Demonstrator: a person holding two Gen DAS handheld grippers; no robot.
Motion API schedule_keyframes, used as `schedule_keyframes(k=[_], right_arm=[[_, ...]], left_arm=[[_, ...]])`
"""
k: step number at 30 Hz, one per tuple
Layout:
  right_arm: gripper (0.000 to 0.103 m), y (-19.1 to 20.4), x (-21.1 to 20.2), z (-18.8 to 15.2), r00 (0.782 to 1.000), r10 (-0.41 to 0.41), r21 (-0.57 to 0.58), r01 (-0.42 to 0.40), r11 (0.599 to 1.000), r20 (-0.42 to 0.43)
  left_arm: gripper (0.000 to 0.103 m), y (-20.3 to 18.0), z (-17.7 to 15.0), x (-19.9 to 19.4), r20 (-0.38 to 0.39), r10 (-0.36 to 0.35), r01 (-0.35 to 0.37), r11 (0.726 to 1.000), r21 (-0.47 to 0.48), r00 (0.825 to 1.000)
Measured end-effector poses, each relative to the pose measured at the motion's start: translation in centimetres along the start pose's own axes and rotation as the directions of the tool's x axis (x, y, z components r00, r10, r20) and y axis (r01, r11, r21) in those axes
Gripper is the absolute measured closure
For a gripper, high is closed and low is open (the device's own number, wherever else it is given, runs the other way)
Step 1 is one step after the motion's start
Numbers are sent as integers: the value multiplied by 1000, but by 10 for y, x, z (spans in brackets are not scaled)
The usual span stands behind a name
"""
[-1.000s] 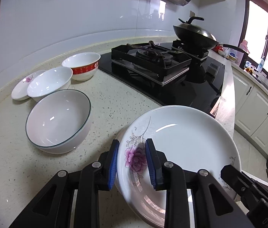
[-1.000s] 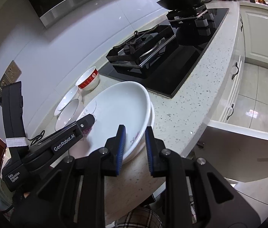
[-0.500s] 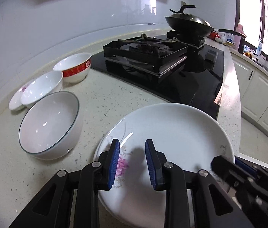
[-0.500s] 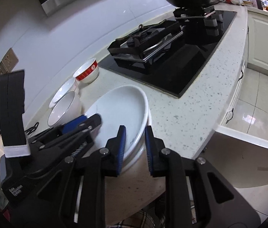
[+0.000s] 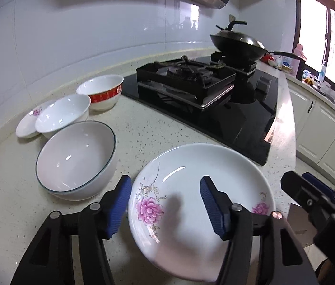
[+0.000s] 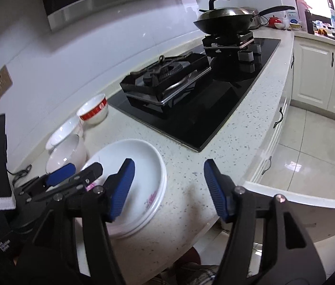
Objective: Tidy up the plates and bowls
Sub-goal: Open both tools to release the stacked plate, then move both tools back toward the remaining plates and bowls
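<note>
**Two grippers opening over the stacked plates**

Both of my grippers are spreading their jaws right now. My left gripper point(image 5: 166, 204) has its blue pads apart, neither one pressing anything; the rim of the flowered plate point(image 5: 205, 190) sits between and below them, free of the pads. My right gripper point(image 6: 168, 188) is the same: pads wide, nothing gripped, bare counter point(image 6: 191, 185) between them, left pad hanging over the plate edge.

Flowered plate lies flat near the counter's front edge, nothing in it. From the right wrist view it rests on top of another white plate point(image 6: 160, 196), the two nested as a stack.

Just left of the stack, the large bowl with a dark rim line point(image 5: 77, 159) stands upright, empty; a second rim shows under it, so it looks nested in another bowl. Behind it, a plain white bowl point(image 5: 63, 114), empty, touching or overlapping a small flowered saucer point(image 5: 28, 123). Red-banded bowl point(image 5: 102, 91) next back, empty, close to the stove.

Black gas stove point(image 5: 186, 78) further right, a lidded wok point(image 5: 237, 42) on the far burner; what's inside it, can't tell.
</note>
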State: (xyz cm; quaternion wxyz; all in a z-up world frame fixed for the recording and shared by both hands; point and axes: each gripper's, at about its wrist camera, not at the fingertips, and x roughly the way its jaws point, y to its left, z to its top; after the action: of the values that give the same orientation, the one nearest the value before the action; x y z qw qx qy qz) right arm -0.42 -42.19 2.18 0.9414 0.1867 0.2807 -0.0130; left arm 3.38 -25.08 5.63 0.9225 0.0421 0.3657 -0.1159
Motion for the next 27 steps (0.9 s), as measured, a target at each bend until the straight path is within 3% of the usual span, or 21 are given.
schedule_keyframes(k=[7, 11, 15, 19, 24, 27], right_arm=[[39, 19, -22, 2, 994, 98, 2, -98, 995, 38], [39, 55, -24, 1, 982, 186, -56, -185, 981, 23], [39, 104, -16, 2, 963, 266, -125, -269, 955, -39], [39, 151, 3, 4, 931, 333, -145, -353, 924, -148], [39, 215, 27, 3, 883, 388, -166, -438, 884, -266], [39, 248, 47, 10, 871, 387, -165, -448, 878, -304]], left_arm=[[41, 24, -9, -30, 42, -31, 32, 999, -19, 999], [37, 79, -10, -54, 91, -18, 29, 991, -129, 996], [28, 149, -10, -67, 104, 81, -50, 962, -268, 991], [28, 212, -13, -57, 12, 175, -159, 919, -362, 985], [28, 268, -16, -36, -77, 230, -239, 860, -450, 970], [28, 295, -9, -20, -126, 251, -280, 831, -481, 960]])
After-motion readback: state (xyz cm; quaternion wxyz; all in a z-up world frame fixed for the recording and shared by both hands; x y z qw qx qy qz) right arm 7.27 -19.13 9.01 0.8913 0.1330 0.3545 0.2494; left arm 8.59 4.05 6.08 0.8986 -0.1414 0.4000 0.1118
